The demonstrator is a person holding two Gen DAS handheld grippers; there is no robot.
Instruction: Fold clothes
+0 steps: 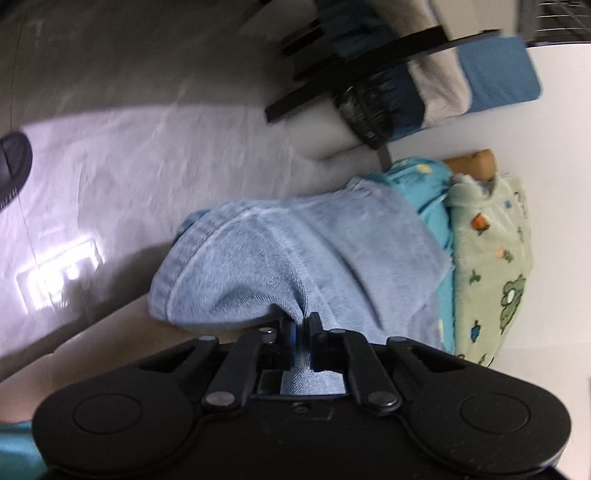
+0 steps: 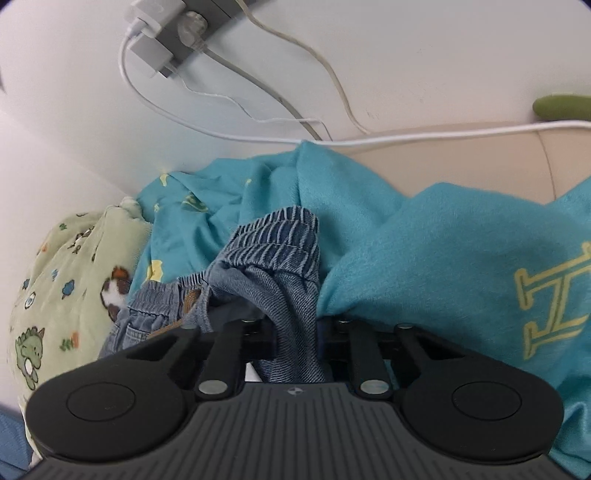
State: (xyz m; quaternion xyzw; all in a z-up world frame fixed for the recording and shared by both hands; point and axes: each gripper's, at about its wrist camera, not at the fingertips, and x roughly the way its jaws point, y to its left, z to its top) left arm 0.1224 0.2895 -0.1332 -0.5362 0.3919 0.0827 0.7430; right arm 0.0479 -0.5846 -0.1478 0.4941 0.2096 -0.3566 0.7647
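My left gripper point(image 1: 300, 325) is shut on a hem of the light blue denim garment point(image 1: 295, 251), which is lifted and hangs toward the clothes pile. My right gripper point(image 2: 295, 332) is shut on the gathered elastic waistband end of the same denim garment point(image 2: 280, 258); its fingertips are hidden by the cloth. Under and behind the denim lies a teal shirt point(image 2: 406, 240) with a yellow print; it also shows in the left wrist view point(image 1: 424, 181). A pale green dinosaur-print garment point(image 2: 66, 280) lies beside them, also in the left wrist view point(image 1: 487, 258).
A white wall with a power strip point(image 2: 177, 33) and several cables point(image 2: 258, 136) is just behind the pile. A green object point(image 2: 561, 105) lies at the right. In the left wrist view: shiny floor point(image 1: 110, 166), a dark shoe point(image 1: 13, 162), folded blue and grey cloth point(image 1: 498, 77), black frame parts point(image 1: 351, 74).
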